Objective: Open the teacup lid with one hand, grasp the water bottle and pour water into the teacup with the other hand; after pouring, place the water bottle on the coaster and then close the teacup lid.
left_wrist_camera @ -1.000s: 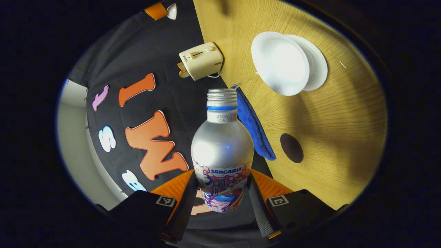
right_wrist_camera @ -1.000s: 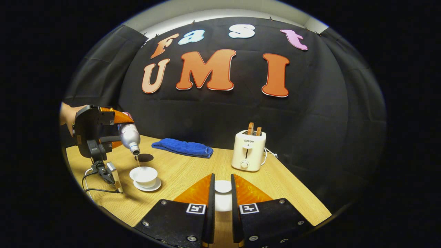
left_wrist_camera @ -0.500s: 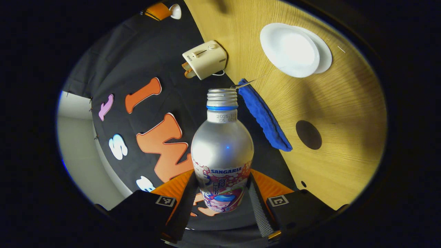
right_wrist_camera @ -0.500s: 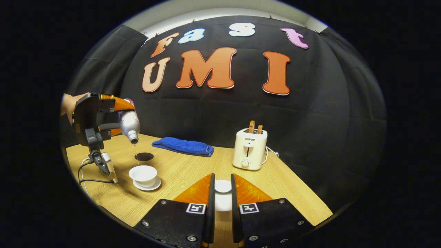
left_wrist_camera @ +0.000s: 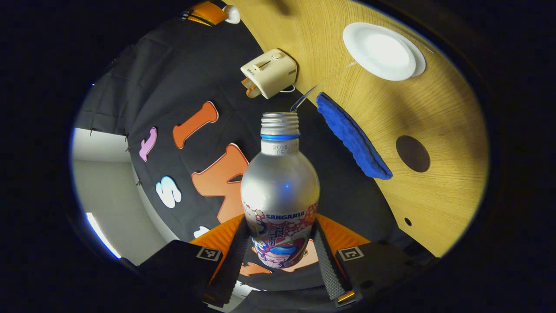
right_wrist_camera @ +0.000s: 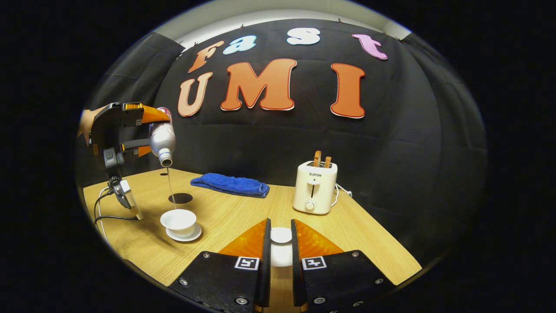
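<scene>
Currently, per item:
water bottle (right_wrist_camera: pixel 162 137): tilted mouth-down, high above the teacup; thin stream runs from its mouth into the cup.
left hand-held gripper (left_wrist_camera: pixel 280 256): clamped on the bottle's lower body, both fingers pressing its label.
teacup (right_wrist_camera: pixel 178 221): open, on its saucer (right_wrist_camera: pixel 191 236), near the counter's left front.
teacup lid (right_wrist_camera: pixel 281 235): pinched between the fingers of the right hand-held gripper (right_wrist_camera: pixel 281 254), held above the counter, right of the cup.
coaster (right_wrist_camera: pixel 180 198): dark disc, bare, just behind the teacup.
counter (right_wrist_camera: pixel 243 217): wood.
blue towel (right_wrist_camera: pixel 230 185): folded at the back edge.
toaster (right_wrist_camera: pixel 314 188): right of the towel, two slices sticking up.
</scene>
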Action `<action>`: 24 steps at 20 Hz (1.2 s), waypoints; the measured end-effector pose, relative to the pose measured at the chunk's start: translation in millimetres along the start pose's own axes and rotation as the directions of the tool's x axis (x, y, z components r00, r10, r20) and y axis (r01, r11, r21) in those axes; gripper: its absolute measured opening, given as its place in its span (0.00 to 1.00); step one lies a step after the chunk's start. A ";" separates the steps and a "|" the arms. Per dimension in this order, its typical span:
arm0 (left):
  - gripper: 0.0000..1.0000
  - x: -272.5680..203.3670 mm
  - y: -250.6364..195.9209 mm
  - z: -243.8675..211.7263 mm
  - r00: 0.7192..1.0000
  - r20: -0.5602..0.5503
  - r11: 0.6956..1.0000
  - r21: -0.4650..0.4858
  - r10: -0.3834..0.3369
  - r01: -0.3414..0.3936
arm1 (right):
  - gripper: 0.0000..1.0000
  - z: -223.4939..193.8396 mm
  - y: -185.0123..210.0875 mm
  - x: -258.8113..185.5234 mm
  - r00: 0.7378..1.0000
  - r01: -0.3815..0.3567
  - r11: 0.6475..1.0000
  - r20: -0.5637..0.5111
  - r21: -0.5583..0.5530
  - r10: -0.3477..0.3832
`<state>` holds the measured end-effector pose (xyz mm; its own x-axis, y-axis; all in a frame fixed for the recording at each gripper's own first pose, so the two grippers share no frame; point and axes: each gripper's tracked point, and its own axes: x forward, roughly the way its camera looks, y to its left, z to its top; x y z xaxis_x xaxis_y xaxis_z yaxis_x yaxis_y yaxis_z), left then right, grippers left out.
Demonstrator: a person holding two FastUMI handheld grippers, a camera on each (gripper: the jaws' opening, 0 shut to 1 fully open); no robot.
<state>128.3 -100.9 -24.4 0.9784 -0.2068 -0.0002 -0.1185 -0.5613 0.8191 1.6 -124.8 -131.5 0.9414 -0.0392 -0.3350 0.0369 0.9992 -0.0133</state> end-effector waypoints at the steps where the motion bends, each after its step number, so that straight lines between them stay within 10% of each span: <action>1: 0.82 -0.4 0.8 3.0 1.000 0.005 1.000 0.010 0.009 -0.009 | 0.21 -0.5 0.1 1.3 1.000 0.002 1.000 -0.001 -0.001 -0.002; 17: 0.82 -11.0 -33.4 46.4 0.993 0.072 0.994 -0.066 0.088 -0.083 | 0.21 3.9 17.9 4.0 1.000 0.000 1.000 -0.008 -0.002 0.000; 24: 0.77 -17.2 2.6 -12.9 0.963 -0.102 0.856 -0.441 0.251 -0.270 | 0.21 23.6 28.0 4.9 1.000 0.002 1.000 0.026 0.013 -0.003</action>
<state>113.4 -88.4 -14.8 0.9292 -0.2588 0.2640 -0.2909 -0.0710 0.9541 15.2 -97.0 -111.3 0.9496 -0.0418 -0.3106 0.0435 0.9991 -0.0015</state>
